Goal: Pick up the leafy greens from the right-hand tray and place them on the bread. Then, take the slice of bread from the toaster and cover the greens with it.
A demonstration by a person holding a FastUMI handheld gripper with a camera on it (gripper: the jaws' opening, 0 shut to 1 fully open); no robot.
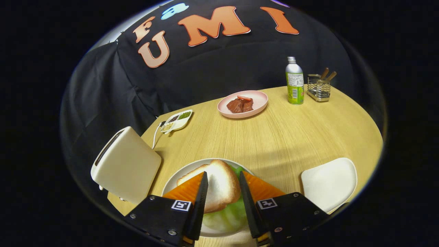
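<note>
**Toast slice over the greens, my fingers either side of it**

My hand-held gripper (pixel 222 192) is low over the white plate (pixel 171 185), with its two fingers spread apart. The slice of bread (pixel 219 183) sits between them, tilted a little, on top of the leafy greens (pixel 228 214). I cannot tell whether either finger presses on the crust; I see a narrow gap on each side, so I judge the fingers open around the slice, not clamped on it.

The greens lie under the bread and spill out toward me, pale and crinkled. The right-hand tray (pixel 329 183), just to the right of my fingers, looks bare, so I take the greens step as done. The toaster (pixel 125 164) stands just left of my fingers.

As for handling, I expect the slice to be very light, dry and fairly stiff from toasting, yet crumbly at the crust and easily dented. I would hold it by its two opposite edges, with gentle pressure. The greens should be soft, limp and somewhat slippery, so the slice could slide on them if nudged sideways.

Well beyond my fingers on the surface (pixel 291 137) are a pink plate of meat (pixel 242 104), a bottle (pixel 295 82), a utensil rack (pixel 319 87) and a small divided dish (pixel 176 120).
</note>
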